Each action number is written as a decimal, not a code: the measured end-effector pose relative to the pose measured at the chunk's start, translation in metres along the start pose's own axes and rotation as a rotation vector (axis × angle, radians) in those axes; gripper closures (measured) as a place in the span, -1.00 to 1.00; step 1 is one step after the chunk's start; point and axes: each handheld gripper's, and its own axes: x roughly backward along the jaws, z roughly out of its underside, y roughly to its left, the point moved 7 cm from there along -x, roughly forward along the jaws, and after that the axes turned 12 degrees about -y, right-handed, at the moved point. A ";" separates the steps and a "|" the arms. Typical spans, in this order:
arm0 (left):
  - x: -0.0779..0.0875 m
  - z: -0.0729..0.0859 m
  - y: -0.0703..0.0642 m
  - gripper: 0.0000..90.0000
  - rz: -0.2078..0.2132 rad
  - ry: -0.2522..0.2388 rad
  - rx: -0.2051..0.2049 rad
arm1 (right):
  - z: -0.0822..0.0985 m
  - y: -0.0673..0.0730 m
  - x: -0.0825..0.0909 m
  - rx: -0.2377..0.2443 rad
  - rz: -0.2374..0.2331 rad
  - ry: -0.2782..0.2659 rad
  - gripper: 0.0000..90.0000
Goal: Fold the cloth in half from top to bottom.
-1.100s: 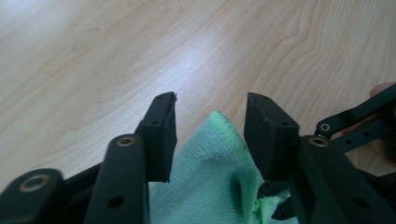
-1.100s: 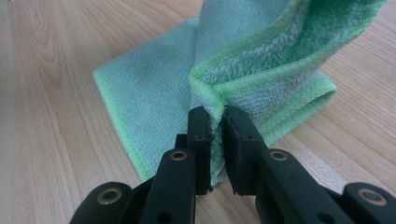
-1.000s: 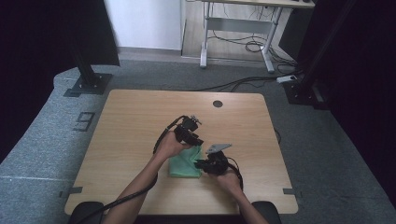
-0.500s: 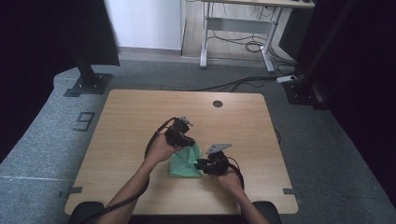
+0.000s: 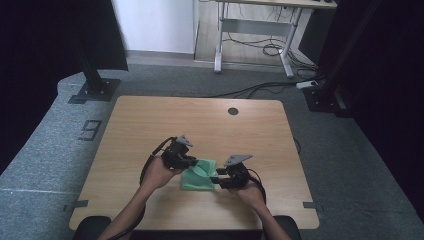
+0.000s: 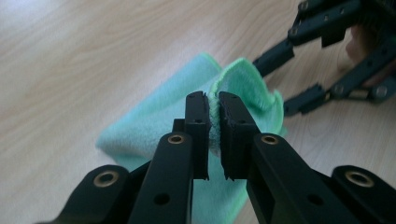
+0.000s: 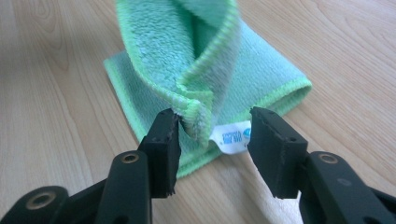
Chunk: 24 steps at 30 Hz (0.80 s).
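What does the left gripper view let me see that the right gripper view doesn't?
Left gripper view: the left gripper clamped shut on the green cloth, its edge pinched between the jaws, with the other gripper beyond. Right gripper view: the right gripper open around a raised corner, plus a white label. Both show the cloth lying on the wooden table.

Light wood table (image 5: 150, 125), rounded corners, centre of high view, on grey carpet. Round cable hole (image 5: 233, 111) near its far edge, right of centre. Folded green cloth (image 5: 198, 175) lies on it at lower centre, one edge lifted off the wood; white label (image 7: 232, 137) at its hem.
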 end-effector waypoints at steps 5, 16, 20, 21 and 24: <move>0.009 0.021 -0.004 0.80 -0.013 0.007 0.011 | 0.004 0.002 0.007 0.004 -0.009 0.014 0.09; 0.027 0.053 -0.014 0.27 -0.005 -0.021 0.021 | 0.010 -0.007 0.018 -0.011 0.028 0.023 -0.04; 0.044 0.044 -0.009 0.00 -0.007 -0.071 0.022 | 0.001 -0.006 0.016 -0.025 0.038 -0.003 -0.15; 0.047 0.042 -0.006 -0.08 -0.017 -0.084 0.023 | -0.001 -0.005 0.015 -0.029 0.039 -0.008 -0.19; 0.044 0.038 0.007 -0.18 -0.057 -0.113 0.050 | -0.009 0.000 0.007 -0.033 0.038 -0.022 -0.30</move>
